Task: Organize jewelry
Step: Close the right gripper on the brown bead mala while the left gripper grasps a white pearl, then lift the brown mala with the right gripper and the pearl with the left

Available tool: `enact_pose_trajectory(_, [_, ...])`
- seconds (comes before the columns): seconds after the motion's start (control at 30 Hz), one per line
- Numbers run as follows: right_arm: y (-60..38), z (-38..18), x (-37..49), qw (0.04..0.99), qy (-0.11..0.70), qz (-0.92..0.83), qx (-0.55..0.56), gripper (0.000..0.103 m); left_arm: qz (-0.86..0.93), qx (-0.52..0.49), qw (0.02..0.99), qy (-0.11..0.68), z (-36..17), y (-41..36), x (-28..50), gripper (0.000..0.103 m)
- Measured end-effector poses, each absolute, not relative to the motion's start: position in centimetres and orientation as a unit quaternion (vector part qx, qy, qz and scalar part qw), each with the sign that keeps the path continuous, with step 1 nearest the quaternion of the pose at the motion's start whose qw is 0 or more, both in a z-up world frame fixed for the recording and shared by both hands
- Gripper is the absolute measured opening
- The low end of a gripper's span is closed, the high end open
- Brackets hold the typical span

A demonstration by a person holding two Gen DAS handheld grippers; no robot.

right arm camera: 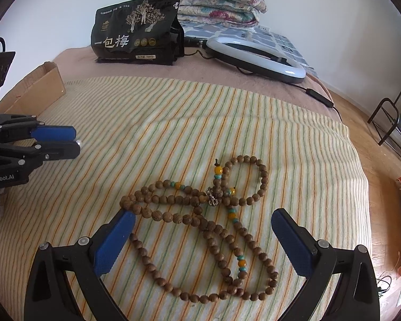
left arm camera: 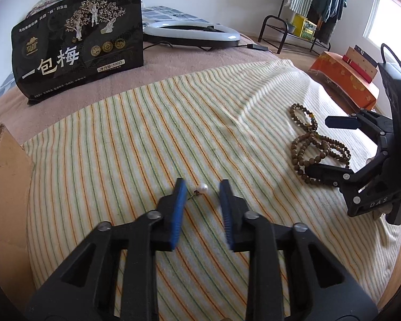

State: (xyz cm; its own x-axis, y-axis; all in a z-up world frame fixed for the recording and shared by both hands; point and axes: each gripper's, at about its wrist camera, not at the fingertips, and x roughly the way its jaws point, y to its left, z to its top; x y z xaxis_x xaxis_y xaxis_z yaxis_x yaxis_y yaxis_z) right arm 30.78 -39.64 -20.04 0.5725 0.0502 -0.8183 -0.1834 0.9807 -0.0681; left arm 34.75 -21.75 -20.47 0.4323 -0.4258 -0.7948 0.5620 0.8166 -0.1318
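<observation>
The left gripper [left arm camera: 200, 187] holds its jaws narrowly spread, the pearl earring [left arm camera: 202, 188] lying untouched between the tips on the striped cloth [left arm camera: 136, 139]; the right gripper [right arm camera: 203, 223] has jaws spread wide around the wooden bead necklace [right arm camera: 200, 222]; beyond both stand a black snack bag [left arm camera: 77, 42] and a ring light [right arm camera: 256, 53]; a cardboard box [left arm camera: 5, 165] sits left of the left jaws.

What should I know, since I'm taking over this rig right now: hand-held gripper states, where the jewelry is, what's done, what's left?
Left hand-held gripper: narrowly open, low over the striped cloth, with the pearl earring between its tips, not clamped.
Right hand-held gripper: wide open, empty, straddling the wooden bead necklace, which lies looped on the cloth.
Done: nothing visibly put away.
Left: grasp both pieces and stow them, probably in the cardboard box at the cloth's edge; its inside is not visible.
</observation>
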Motion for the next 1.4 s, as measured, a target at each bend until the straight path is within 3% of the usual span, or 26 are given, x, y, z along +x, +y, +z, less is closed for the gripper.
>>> enact_pose_trajectory(0.37, [-40.5, -21.3, 32.2, 0.876, 0.475, 0.070, -0.040, 0.103, -0.293, 0.080, 0.843, 0.444, -20.9, -22.0, 35.0, 0.008])
enact_pose_trajectory(0.43, [-40.4, -21.3, 32.1, 0.877, 0.473, 0.075, -0.038, 0.098, -0.293, 0.079, 0.843, 0.444, -20.9, -22.0, 35.0, 0.008])
enact_pose_trajectory(0.53, [-40.4, -21.0, 31.9, 0.881, 0.465, 0.085, -0.031, 0.079, -0.292, 0.080, 0.844, 0.442, -20.9, -22.0, 35.0, 0.008])
enact_pose_trajectory(0.7, [-40.5, -20.6, 31.8, 0.885, 0.456, 0.090, -0.018, 0.034, -0.291, 0.081, 0.845, 0.441, -20.9, -22.1, 35.2, 0.008])
enact_pose_trajectory(0.87, [-40.2, -20.4, 31.8, 0.886, 0.453, 0.093, -0.019, 0.012, -0.290, 0.078, 0.847, 0.439, -20.8, -21.9, 35.0, 0.007])
enact_pose_trajectory(1.4, [-39.7, -16.1, 29.3, 0.906, 0.415, 0.085, -0.023, 0.010, -0.291, 0.052, 0.860, 0.415, -17.3, -20.0, 33.2, 0.007])
